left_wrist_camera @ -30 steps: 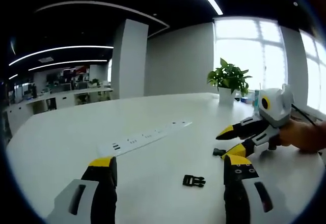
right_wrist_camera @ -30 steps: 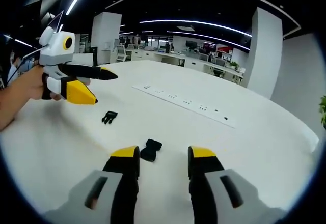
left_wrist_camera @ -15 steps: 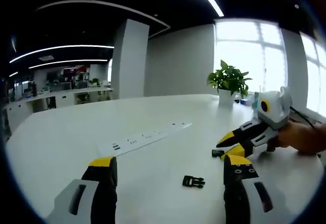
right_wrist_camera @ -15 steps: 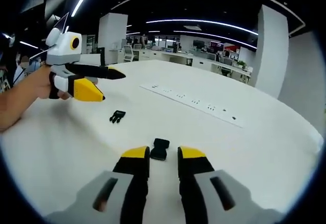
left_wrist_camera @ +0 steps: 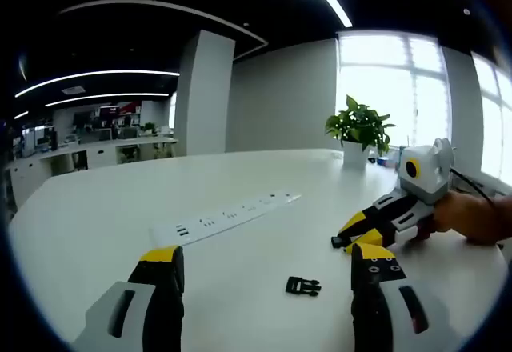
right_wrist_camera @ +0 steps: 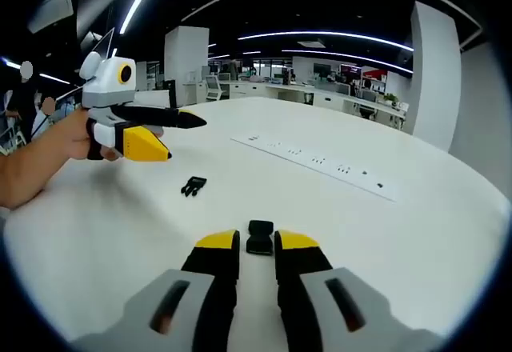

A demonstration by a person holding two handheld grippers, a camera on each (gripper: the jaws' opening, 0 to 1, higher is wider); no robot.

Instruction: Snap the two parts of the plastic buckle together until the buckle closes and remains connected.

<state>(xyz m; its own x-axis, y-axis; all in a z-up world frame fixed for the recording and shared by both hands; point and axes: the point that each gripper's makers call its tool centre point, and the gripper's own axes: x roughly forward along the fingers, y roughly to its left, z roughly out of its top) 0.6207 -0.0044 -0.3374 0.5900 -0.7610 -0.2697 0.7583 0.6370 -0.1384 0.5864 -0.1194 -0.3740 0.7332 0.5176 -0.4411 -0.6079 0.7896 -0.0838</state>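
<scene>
showing the two halves of the buckle lying apart on the white table (right_wrist_camera: pixel 416 232), neither yet lifted. in the right gripper view the right gripper (right_wrist_camera: pixel 256 244) has its jaws drawn close together, with the socket half (right_wrist_camera: pixel 259 237) sitting right at the yellow tips; whether the pads actually pinch it or merely flank it cannot be told from this angle. the pronged half (right_wrist_camera: pixel 193 186) lies further off, toward the left gripper (right_wrist_camera: pixel 164 136), which hangs above the table with its jaws visibly parted and nothing between them. in the left gripper view the same pronged half (left_wrist_camera: pixel 303 286) rests on the table between that gripper's own jaws, nearer the right-hand one, and the right gripper (left_wrist_camera: pixel 356 232) reaches in low over the surface. a recessed socket strip (left_wrist_camera: pixel 228 214) and a potted plant (left_wrist_camera: pixel 360 128) stand well clear.

likely hazards, as judged: the socket half is small and flat, so a shallow grip at the tips may let it squirt out or spin on closing. a skewed hold would leave its mouth misaligned with the prongs, giving a jam or a half-latched buckle that springs apart. pressing down while closing could also skate the part across the smooth tabletop.
</scene>
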